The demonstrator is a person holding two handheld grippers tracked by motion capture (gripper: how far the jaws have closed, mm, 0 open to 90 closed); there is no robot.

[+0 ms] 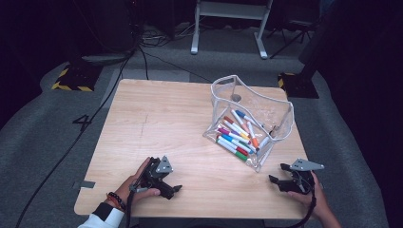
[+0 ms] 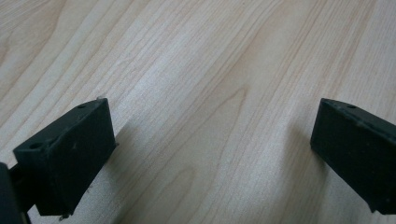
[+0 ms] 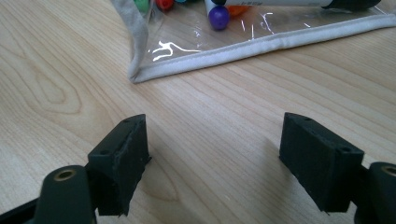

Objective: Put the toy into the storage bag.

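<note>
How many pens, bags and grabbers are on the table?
Pens: about 10, piled together, so the count is rough
Bag: 1
Grabbers: 2, left gripper and right gripper
Total: about 13

A light wooden worktop (image 1: 161,123) is seen standing on grey carpet (image 1: 43,142). A strip of grey tape (image 1: 87,184) is stuck at its near left edge. A black cable (image 1: 71,145) is run across the carpet past the worktop's left side. Yellow-and-black hazard tape (image 1: 71,87) is laid at the far left, with more at the far right (image 1: 281,80). A white metal frame (image 1: 230,23) is set behind the worktop.
</note>
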